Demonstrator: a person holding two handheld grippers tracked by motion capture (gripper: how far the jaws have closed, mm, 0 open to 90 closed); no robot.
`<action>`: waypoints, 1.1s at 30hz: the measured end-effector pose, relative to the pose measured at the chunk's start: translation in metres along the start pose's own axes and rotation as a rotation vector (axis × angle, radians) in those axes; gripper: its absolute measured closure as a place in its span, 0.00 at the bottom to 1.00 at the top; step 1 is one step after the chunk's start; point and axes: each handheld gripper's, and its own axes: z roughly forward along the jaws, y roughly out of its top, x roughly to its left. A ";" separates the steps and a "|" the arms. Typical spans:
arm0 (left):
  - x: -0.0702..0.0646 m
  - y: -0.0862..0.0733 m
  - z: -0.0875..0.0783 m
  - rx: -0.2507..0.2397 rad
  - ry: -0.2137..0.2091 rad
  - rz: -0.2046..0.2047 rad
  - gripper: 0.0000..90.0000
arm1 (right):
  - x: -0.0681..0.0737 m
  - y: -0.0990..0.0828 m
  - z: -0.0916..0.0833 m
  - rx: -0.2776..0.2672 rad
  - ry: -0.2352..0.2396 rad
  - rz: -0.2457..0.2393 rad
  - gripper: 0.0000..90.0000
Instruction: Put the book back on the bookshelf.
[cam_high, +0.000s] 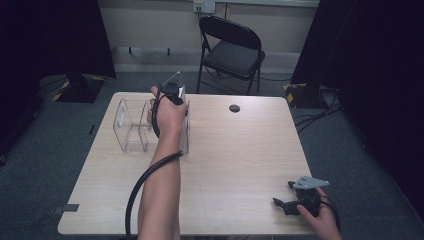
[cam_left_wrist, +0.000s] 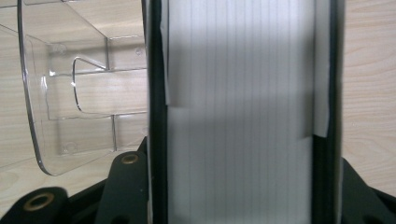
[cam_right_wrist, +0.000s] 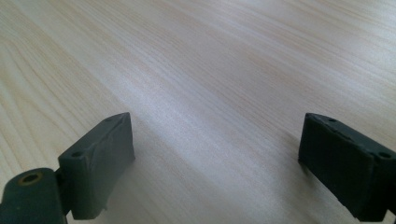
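Left-back of table (cam_high: 240, 150) is blocked: clear acrylic organizer (cam_high: 131, 125) stands there, with the left gripper (cam_high: 172, 95) and forearm right against its right side, jaws closed on a white-edged book (cam_left_wrist: 238, 112). Centre and right of the tabletop are open, apart from a small dark disc (cam_high: 234, 108) near the back edge. Right gripper (cam_high: 290, 202) sits at the front-right corner, jaws apart over bare wood.

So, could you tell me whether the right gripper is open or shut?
Open: the right gripper has its jaws standing wide apart over the bare table, nothing between them.
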 end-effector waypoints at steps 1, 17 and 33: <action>0.001 0.000 0.000 0.002 0.004 0.006 0.58 | 0.000 0.000 0.000 0.000 0.000 -0.001 0.11; 0.001 0.000 -0.001 0.004 -0.010 -0.018 0.56 | 0.000 0.000 0.001 -0.002 0.004 0.000 0.11; 0.005 -0.005 -0.017 0.009 -0.083 0.012 0.46 | 0.000 0.001 0.001 -0.002 0.005 0.001 0.11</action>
